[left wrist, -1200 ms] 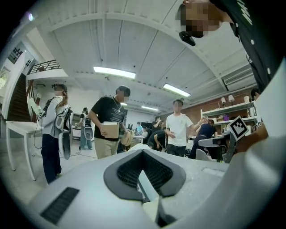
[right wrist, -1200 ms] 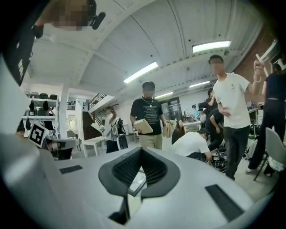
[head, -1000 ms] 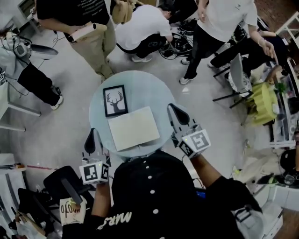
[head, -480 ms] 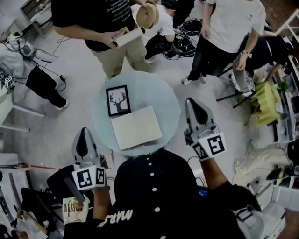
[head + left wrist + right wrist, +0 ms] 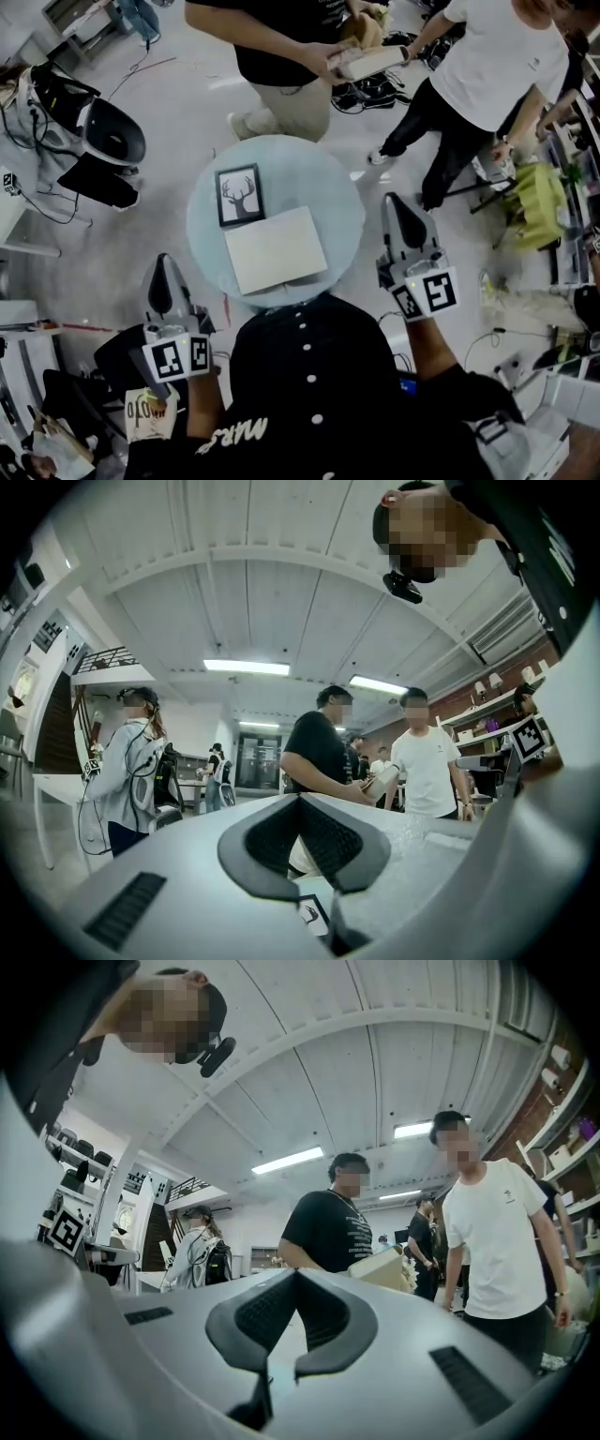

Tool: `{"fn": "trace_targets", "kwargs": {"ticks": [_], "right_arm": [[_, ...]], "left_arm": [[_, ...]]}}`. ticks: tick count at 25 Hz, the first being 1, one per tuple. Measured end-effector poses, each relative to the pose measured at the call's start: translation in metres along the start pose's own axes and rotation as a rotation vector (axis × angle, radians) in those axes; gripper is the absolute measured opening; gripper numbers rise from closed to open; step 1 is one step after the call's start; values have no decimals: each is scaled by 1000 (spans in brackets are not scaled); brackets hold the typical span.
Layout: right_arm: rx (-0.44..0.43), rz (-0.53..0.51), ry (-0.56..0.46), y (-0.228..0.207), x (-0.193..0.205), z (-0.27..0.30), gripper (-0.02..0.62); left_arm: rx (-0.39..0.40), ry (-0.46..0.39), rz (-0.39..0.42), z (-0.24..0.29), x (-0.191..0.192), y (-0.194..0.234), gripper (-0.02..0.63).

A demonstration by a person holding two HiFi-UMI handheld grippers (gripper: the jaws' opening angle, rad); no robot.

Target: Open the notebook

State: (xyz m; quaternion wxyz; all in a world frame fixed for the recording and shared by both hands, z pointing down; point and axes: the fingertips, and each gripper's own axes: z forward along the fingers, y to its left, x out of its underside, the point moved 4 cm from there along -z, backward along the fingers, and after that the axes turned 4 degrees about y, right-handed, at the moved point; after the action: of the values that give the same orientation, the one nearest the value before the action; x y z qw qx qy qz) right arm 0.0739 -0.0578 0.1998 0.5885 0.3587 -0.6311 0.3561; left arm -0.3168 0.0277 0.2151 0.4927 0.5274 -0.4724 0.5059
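Note:
A cream notebook (image 5: 276, 249) lies flat on the round pale-blue table (image 5: 342, 187), just in front of a framed deer picture (image 5: 240, 195). My left gripper (image 5: 161, 269) is held off the table's near-left edge, its jaws together and empty. My right gripper (image 5: 398, 208) is held off the table's right edge, also shut with nothing in it. Neither touches the notebook. In the left gripper view the jaw tips of the left gripper (image 5: 300, 797) meet and point level across the room. In the right gripper view the right gripper (image 5: 295, 1271) does the same.
A person in a black shirt (image 5: 281, 37) holding a box and a person in a white shirt (image 5: 487, 66) stand just beyond the table. A yellow-green chair (image 5: 534, 202) stands at the right. A black chair (image 5: 122, 366) is by my left side.
Both grippers rose and drew outward from the table's near edge, the right one moving clear to the right. The notebook lies as before. The people beyond the table shifted.

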Motion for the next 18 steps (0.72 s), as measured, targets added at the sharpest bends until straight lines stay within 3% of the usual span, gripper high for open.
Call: {"fn": "trace_targets", "kwargs": {"ticks": [18], "right_arm": [[-19,-11,18,8,1,13,2]], "left_arm": [[11,-8,11,4,-1,-5,3]]}}
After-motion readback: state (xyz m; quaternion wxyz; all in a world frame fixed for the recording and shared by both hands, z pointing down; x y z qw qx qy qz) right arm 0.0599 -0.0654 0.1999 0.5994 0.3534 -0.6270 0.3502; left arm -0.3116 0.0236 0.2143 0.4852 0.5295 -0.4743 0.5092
